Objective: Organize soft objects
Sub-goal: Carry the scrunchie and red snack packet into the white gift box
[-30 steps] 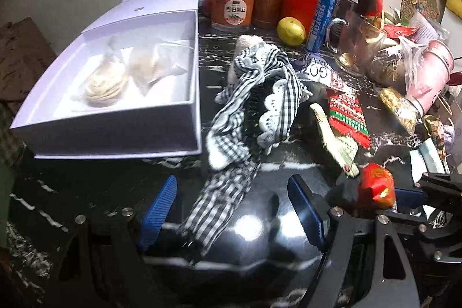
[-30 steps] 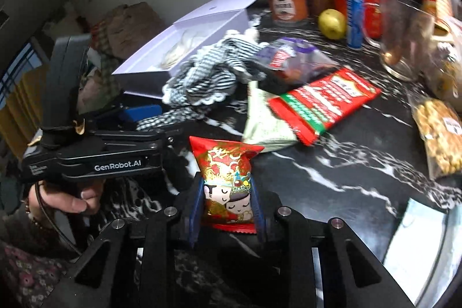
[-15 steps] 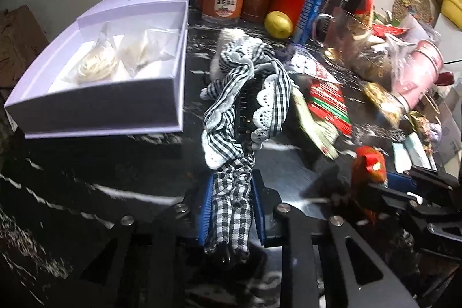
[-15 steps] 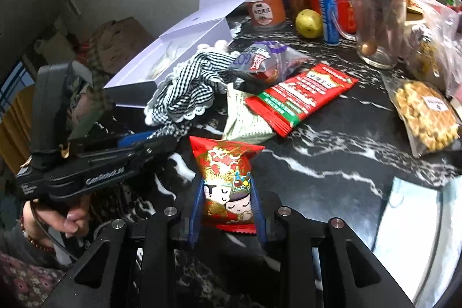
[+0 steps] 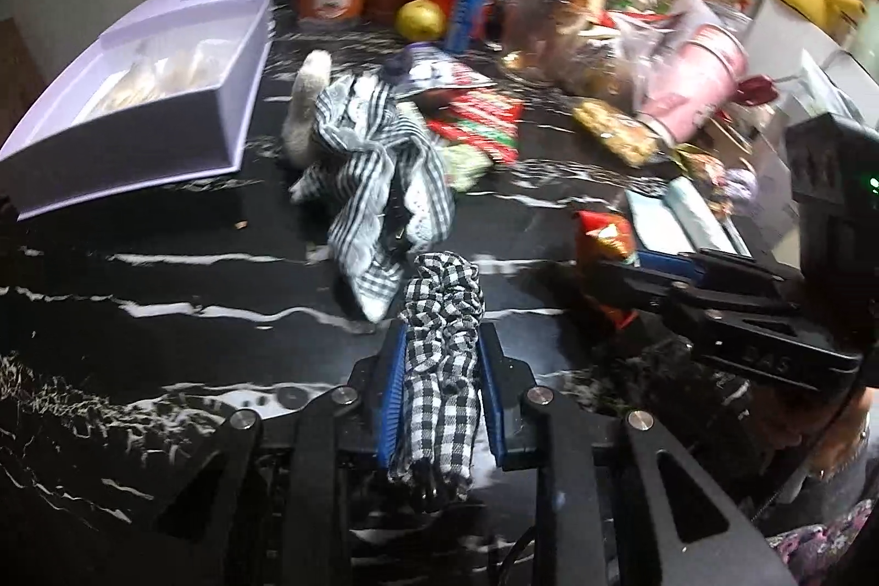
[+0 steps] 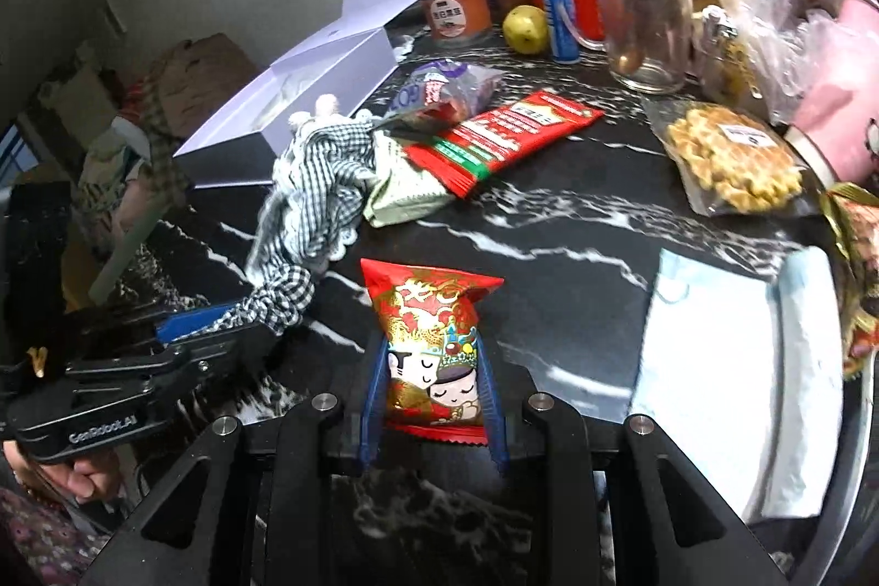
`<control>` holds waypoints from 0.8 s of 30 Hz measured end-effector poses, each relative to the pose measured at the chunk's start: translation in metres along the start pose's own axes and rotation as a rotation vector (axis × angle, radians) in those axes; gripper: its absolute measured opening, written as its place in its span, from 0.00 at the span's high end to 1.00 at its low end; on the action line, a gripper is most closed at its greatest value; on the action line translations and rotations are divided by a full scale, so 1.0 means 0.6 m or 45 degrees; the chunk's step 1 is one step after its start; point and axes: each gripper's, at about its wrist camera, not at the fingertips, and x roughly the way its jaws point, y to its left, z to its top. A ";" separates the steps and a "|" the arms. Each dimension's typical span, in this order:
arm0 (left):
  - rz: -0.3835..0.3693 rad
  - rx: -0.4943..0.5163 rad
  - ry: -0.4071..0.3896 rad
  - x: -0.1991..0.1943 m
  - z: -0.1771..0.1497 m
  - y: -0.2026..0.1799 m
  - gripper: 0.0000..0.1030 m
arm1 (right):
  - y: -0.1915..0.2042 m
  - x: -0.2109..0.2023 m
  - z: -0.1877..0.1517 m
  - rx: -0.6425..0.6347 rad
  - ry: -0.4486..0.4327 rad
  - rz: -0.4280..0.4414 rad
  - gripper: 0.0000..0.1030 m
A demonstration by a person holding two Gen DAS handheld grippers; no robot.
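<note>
1. Our left gripper (image 5: 439,361): fingers clenched on the checked cloth (image 5: 439,311), a bunched black-and-white strip, at 6 o'clock in the left wrist view.
2. The cloth's other end lies heaped w/ lace trim on the black marble counter (image 5: 165,289), toward 12 from the fingers, just beside the white box (image 5: 165,119) at 10 o'clock.
3. Our right gripper (image 6: 431,383): fingers grasping the red snack packet (image 6: 431,333) by its lower half, at 6 o'clock in the right wrist view.
4. Right wrist view also has the long red wrapper (image 6: 500,135) at 12, the face masks (image 6: 730,366) at 3 and the lemon (image 6: 526,28) farther back at 12.
</note>
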 end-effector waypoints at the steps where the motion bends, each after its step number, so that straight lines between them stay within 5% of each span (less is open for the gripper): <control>1: -0.005 0.010 -0.002 0.000 0.001 -0.003 0.76 | -0.001 -0.001 -0.002 0.001 0.003 -0.003 0.71; 24: 0.099 0.136 0.012 0.034 0.002 -0.024 0.76 | -0.001 0.002 -0.015 -0.017 0.034 -0.099 0.61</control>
